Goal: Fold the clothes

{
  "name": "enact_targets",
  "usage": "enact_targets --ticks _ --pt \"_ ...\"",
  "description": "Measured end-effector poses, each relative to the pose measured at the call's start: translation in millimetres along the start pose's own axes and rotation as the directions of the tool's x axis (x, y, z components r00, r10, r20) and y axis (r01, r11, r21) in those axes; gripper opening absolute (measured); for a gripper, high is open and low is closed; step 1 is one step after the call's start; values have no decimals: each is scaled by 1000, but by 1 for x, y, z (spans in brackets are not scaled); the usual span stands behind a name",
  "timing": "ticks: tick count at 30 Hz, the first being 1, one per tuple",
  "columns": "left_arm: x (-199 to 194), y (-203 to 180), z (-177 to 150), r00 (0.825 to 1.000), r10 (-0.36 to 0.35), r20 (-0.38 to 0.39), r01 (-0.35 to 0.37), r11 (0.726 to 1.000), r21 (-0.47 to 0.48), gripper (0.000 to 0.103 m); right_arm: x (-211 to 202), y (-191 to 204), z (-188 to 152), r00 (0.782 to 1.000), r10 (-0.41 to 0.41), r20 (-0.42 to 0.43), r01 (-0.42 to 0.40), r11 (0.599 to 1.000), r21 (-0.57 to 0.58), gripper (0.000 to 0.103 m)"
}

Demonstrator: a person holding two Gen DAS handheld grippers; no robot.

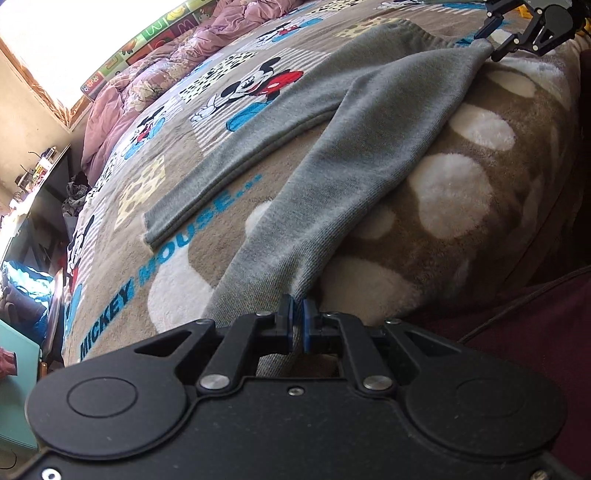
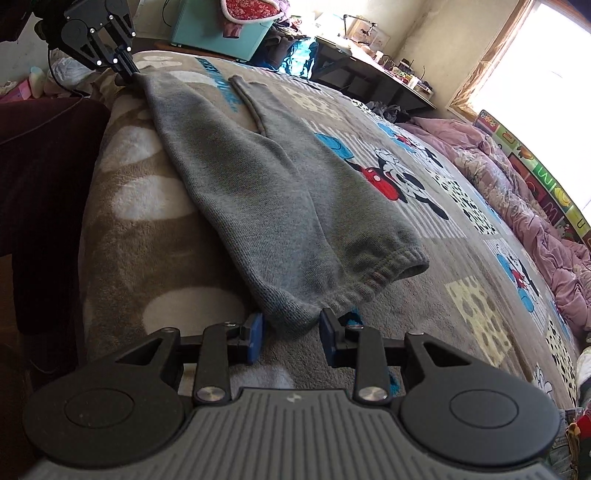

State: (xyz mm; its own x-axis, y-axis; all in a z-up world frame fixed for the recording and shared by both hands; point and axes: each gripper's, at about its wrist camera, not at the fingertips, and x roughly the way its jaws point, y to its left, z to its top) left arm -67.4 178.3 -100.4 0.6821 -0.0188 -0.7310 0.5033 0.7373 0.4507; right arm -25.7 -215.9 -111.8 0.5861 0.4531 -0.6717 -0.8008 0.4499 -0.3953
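Note:
Grey knit trousers (image 1: pixel 373 122) lie spread on a bed covered by a Mickey Mouse blanket (image 1: pixel 155 192). My left gripper (image 1: pixel 297 317) is shut on the end of the near trouser leg, at the bed's edge. It also shows in the right wrist view (image 2: pixel 131 72), pinching that leg end. My right gripper (image 2: pixel 291 334) is open, its blue pads either side of the ribbed waistband corner of the trousers (image 2: pixel 266 192). It shows far off in the left wrist view (image 1: pixel 489 46) at the waist end. The other leg (image 2: pixel 251 99) lies flat on the blanket (image 2: pixel 436 258).
A crumpled pink duvet (image 1: pixel 155 74) lies along the far side of the bed, with a colourful mat against the wall (image 2: pixel 546 184). A dark desk (image 2: pixel 373 77) and a teal box (image 2: pixel 218 29) stand beyond the bed. Dark maroon fabric (image 1: pixel 517 325) is beside the near edge.

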Motion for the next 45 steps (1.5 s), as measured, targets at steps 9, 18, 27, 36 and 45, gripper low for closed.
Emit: enact_targets --ticks 9,18,27,36,45 --pt "1 2 -15 998 -32 -53 26 994 -103 24 -6 10 -19 997 22 -74 -23 1000 -17 36" --pt "-19 43 -36 999 -40 12 41 865 -499 42 -23 -25 -22 999 47 -8 -44 971 235 45" --pt "-8 84 -65 997 -30 65 71 414 -907 44 -17 -89 -24 985 74 153 -164 658 735 58" --pt "6 94 -84 988 -40 148 152 112 -982 50 25 -103 -46 980 104 167 -192 312 930 64" --pt "15 92 -92 989 -2 147 147 39 -988 36 50 -83 -47 977 109 182 -204 254 945 52"
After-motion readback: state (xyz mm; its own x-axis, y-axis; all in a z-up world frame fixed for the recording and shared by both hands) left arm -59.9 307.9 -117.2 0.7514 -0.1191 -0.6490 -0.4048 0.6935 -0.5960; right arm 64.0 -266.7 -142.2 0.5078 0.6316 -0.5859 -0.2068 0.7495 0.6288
